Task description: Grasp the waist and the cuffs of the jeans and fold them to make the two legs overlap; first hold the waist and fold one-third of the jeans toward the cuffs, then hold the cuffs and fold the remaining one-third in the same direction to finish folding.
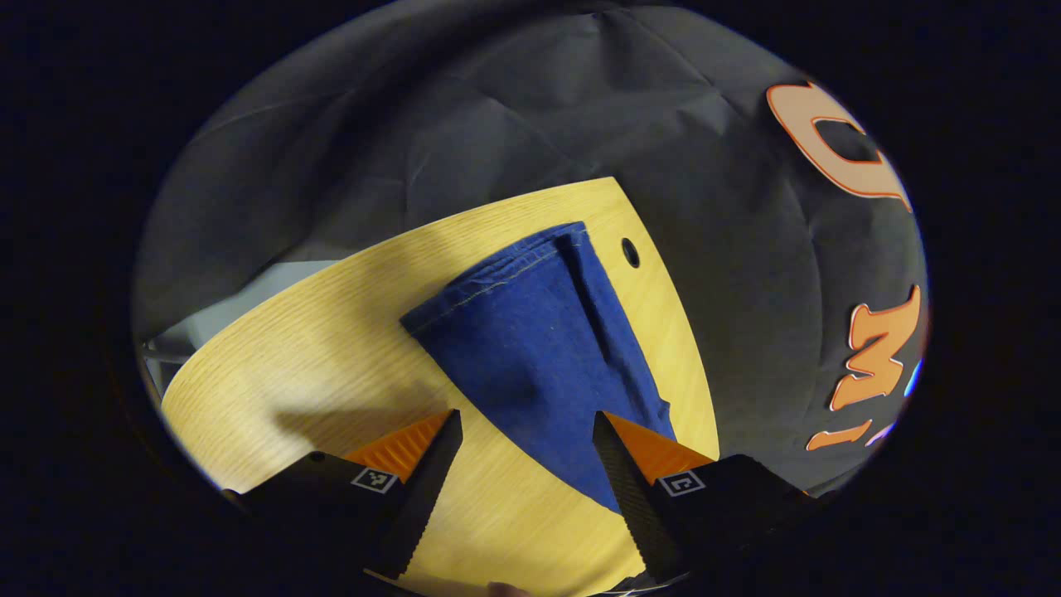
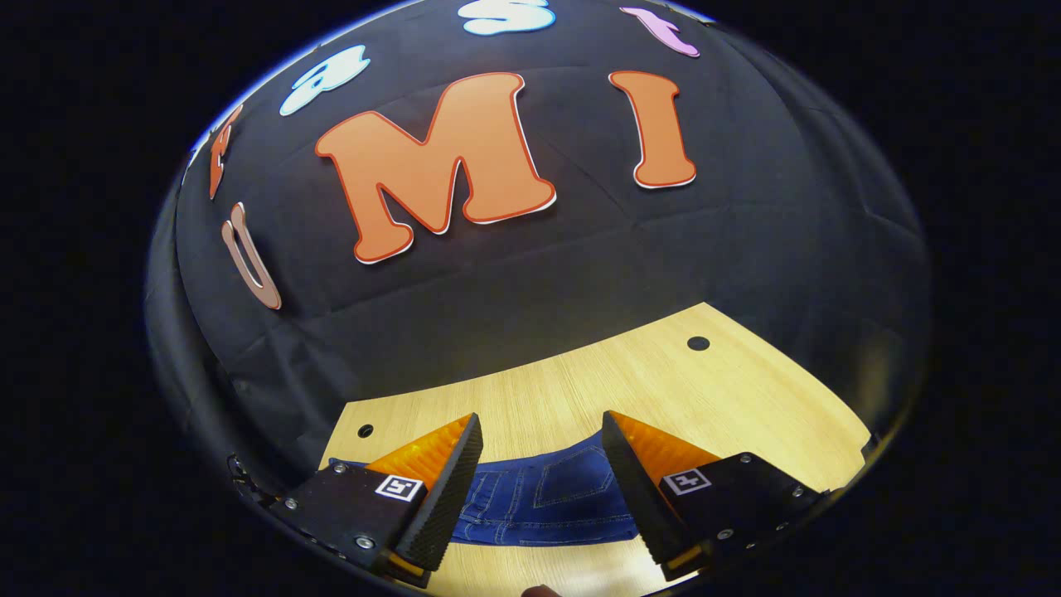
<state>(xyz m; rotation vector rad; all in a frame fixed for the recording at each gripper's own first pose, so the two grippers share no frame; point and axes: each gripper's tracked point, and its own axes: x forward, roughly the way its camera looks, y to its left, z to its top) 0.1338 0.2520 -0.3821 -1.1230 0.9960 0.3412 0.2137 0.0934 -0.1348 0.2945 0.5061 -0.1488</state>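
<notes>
- Jeans [image 1: 539,332]: one pair, blue denim, lying flat on the wooden table [image 1: 315,356].
- Left gripper view: leg end of jeans with the stitched cuff hem [image 1: 489,278] at the far end, reaching toward the table's far edge. Near end of the leg is cut off behind the right-hand finger; waist is out of frame here.
- Right gripper view: waist/seat part of jeans [image 2: 547,497], with pocket and seam stitching visible. Its sides are hidden behind both fingers; near edge lies close to the bottom of the view. Legs are out of frame here.
- Left gripper [image 1: 526,435]: fingers spread wide, nothing between them, held above the table with the jeans leg just beyond the tips. Contact with cloth: can't tell.
- Right gripper [image 2: 543,435]: fingers also spread apart, holding nothing, waist area seen through the gap.
- Table holes: one [image 1: 631,252] in left gripper view, beside the cuff; two in right gripper view, far right [image 2: 699,343] and left [image 2: 365,430].
- Bottom edge of both views: small blurred sliver, can't identify.
</notes>
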